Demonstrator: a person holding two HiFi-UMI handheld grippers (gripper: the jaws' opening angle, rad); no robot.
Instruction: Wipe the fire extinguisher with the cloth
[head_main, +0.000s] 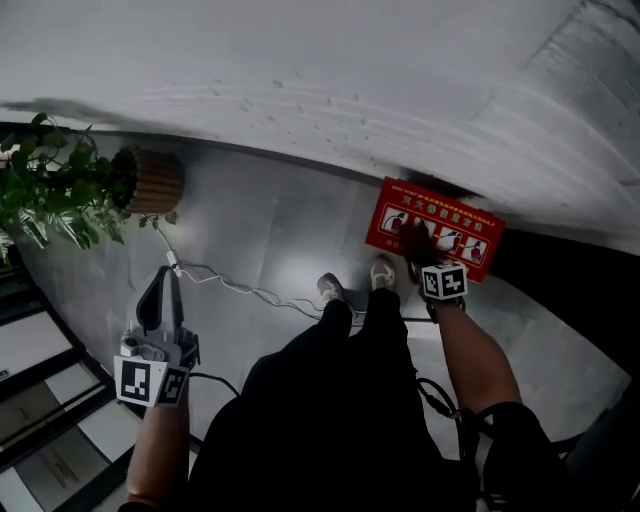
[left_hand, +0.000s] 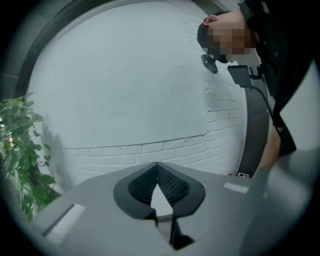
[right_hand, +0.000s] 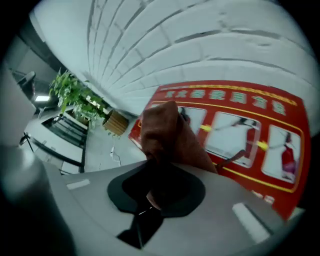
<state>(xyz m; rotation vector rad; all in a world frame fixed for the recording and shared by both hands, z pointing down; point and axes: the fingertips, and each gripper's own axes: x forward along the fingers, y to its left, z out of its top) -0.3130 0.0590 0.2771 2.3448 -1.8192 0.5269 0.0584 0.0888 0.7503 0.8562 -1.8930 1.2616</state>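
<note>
A red fire extinguisher box (head_main: 434, 229) with white pictures on its lid stands on the floor against the white brick wall. In the right gripper view the red box (right_hand: 250, 135) fills the right side. My right gripper (head_main: 421, 256) is shut on a brownish-red cloth (right_hand: 167, 132), which hangs over the box's left part; in the head view the cloth (head_main: 414, 238) shows as a dark patch on the lid. No extinguisher itself is in sight. My left gripper (head_main: 165, 275) is held out low at the left, shut and empty, its fingertips (left_hand: 157, 165) meeting in front of the wall.
A leafy plant (head_main: 55, 190) in a wicker pot (head_main: 152, 181) stands at the left by the wall. A white cable (head_main: 240, 290) trails over the grey floor (head_main: 270, 220). The person's shoes (head_main: 355, 283) stand just left of the box. Dark framed panels (head_main: 40, 390) lie at the lower left.
</note>
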